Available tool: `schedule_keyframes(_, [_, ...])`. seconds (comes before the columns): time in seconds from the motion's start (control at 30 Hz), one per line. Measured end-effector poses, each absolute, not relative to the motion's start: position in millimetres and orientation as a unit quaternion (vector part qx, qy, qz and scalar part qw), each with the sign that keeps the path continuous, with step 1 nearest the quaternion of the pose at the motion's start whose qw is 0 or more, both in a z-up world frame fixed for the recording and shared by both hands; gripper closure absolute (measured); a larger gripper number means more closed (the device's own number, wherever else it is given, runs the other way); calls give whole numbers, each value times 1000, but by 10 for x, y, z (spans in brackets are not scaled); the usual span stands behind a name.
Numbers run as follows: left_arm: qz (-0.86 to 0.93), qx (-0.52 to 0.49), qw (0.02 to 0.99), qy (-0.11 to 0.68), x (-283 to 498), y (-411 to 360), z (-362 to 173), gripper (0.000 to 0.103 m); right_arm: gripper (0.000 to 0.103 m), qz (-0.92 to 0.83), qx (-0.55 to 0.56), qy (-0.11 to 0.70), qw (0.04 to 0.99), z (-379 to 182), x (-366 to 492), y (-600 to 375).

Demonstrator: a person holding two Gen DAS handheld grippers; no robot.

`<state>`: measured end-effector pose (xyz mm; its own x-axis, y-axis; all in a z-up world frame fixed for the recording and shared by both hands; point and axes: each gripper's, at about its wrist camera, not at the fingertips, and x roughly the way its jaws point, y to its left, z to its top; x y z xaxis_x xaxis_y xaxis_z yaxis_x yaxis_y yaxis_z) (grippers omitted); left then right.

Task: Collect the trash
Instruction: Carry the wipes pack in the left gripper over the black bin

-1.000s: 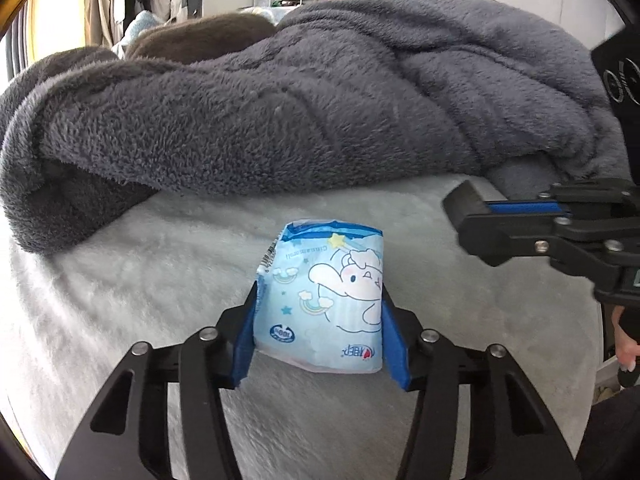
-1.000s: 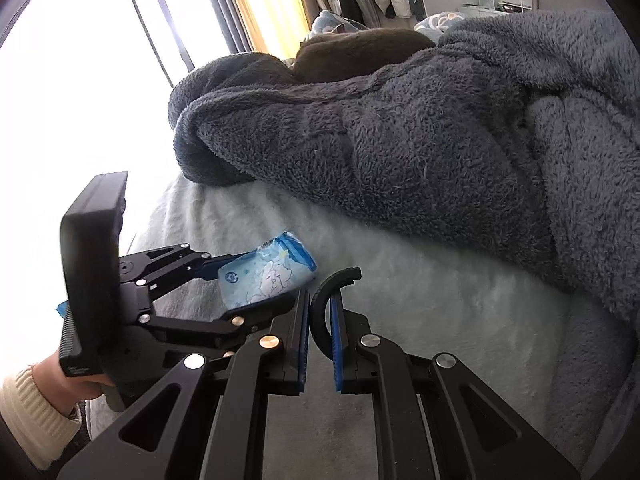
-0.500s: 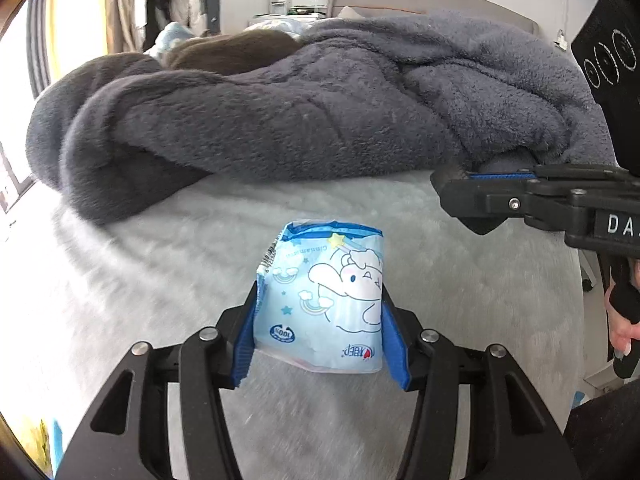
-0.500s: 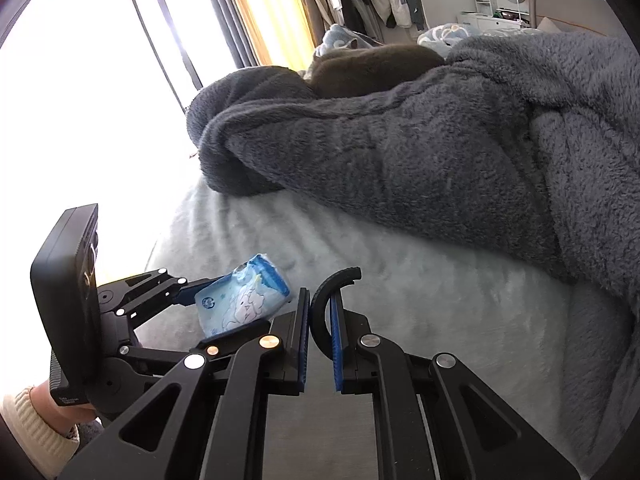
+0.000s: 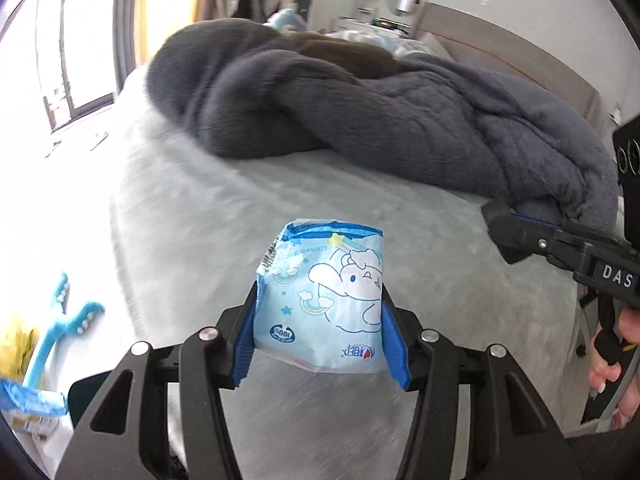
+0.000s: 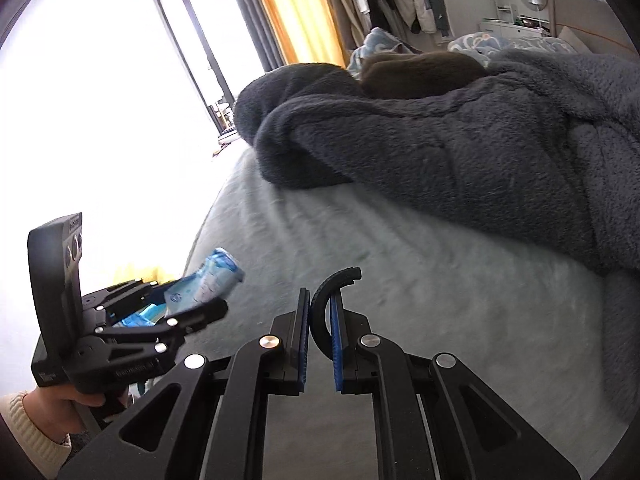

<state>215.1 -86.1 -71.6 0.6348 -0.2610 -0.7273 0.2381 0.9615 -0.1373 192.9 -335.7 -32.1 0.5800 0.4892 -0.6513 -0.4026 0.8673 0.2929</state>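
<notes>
My left gripper (image 5: 320, 336) is shut on a light blue snack wrapper (image 5: 326, 296) with a white cartoon figure, held upright above the pale grey bed cover (image 5: 460, 304). The same wrapper (image 6: 206, 286) and left gripper (image 6: 188, 300) show at the lower left of the right wrist view, off the bed's left edge. My right gripper (image 6: 320, 320) hovers over the bed with its blue pads close together and nothing between them. It also shows at the right of the left wrist view (image 5: 520, 236).
A thick dark grey fleece blanket (image 5: 400, 120) is heaped across the back of the bed. Beside the bed at lower left lie a blue toy (image 5: 60, 320), something yellow (image 5: 16, 344) and a blue packet (image 5: 28, 404). A bright window (image 6: 100, 100) is at the left.
My left gripper has carried the wrapper leftward toward the bed's left edge, so the floor items came into view. The right gripper stayed shut and shifted little.
</notes>
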Motion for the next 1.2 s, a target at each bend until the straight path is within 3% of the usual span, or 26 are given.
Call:
schedule_keyframes(0.77, [-26, -73, 899, 431, 1684, 602, -815, 46, 93, 320, -13, 374, 871, -232, 1586, -1931])
schedule_keyframes(1.2, [-3, -83, 871, 484, 1631, 1228, -1190, 46, 93, 354, -33, 379, 854, -309, 1642, -1221])
